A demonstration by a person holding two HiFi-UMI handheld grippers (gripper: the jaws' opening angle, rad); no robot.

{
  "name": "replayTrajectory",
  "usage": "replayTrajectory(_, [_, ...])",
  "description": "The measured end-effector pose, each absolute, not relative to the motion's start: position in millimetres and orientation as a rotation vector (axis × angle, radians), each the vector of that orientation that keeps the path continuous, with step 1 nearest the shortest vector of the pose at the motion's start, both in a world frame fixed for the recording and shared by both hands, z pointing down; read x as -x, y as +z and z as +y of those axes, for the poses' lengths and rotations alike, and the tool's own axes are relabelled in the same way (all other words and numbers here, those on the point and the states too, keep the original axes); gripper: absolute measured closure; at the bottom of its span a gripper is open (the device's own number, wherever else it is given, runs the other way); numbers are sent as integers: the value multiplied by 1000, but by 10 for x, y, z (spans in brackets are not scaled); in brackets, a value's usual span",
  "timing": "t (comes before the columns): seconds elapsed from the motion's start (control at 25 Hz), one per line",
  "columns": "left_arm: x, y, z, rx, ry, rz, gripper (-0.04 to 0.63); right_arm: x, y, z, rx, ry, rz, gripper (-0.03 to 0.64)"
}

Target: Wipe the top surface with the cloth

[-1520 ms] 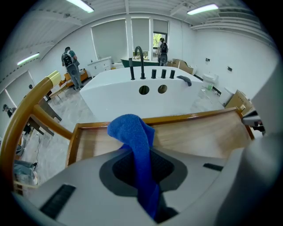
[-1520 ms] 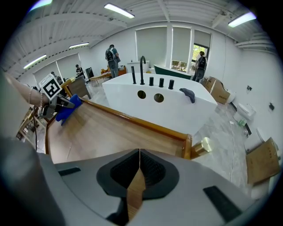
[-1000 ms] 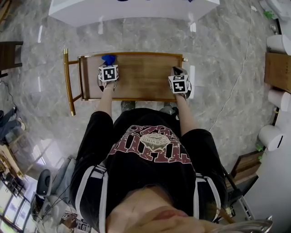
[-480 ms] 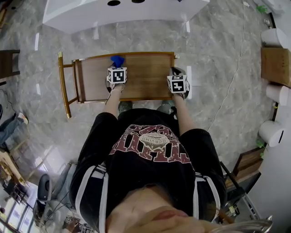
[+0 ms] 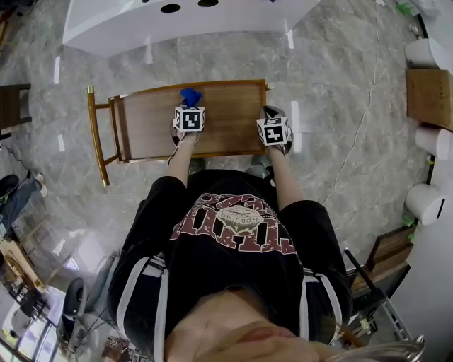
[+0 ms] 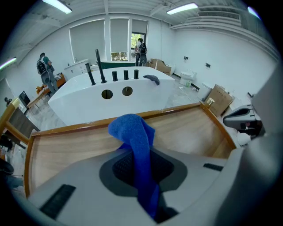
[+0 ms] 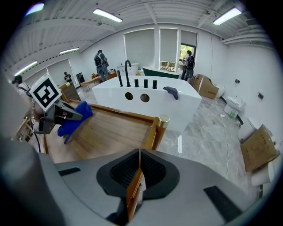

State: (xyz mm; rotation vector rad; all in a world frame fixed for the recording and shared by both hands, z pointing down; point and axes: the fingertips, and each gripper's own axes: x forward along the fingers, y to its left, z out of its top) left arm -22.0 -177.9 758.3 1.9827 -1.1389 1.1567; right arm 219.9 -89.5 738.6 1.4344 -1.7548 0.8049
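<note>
A wooden tray-top cart (image 5: 226, 120) stands in front of me, with a raised rim around its top (image 6: 185, 132) (image 7: 110, 132). My left gripper (image 5: 189, 102) (image 6: 142, 174) is shut on a blue cloth (image 5: 190, 95) (image 6: 135, 137), which droops forward onto the back middle-left of the top. In the right gripper view the cloth (image 7: 73, 119) hangs from the left gripper (image 7: 57, 117). My right gripper (image 5: 271, 113) (image 7: 137, 178) is shut on the wooden rim at the cart's right end, next to the brass-capped corner post (image 7: 162, 120).
A white counter (image 5: 184, 18) (image 6: 110, 92) with black taps and two holes stands just beyond the cart. The cart's brass handle (image 5: 95, 134) sticks out at its left end. Cardboard boxes (image 5: 428, 95) and white fixtures line the right. People stand far off.
My left gripper has slid to the right across the top with the blue cloth. The right gripper has stayed shut on the rim at the right end.
</note>
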Motion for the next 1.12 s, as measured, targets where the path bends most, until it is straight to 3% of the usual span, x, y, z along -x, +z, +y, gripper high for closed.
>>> replayTrajectory(1.12, [-1375,7629,-1608,-2141,1215,-837,495,-2148,7477,-751,-1340,866,-1744,598])
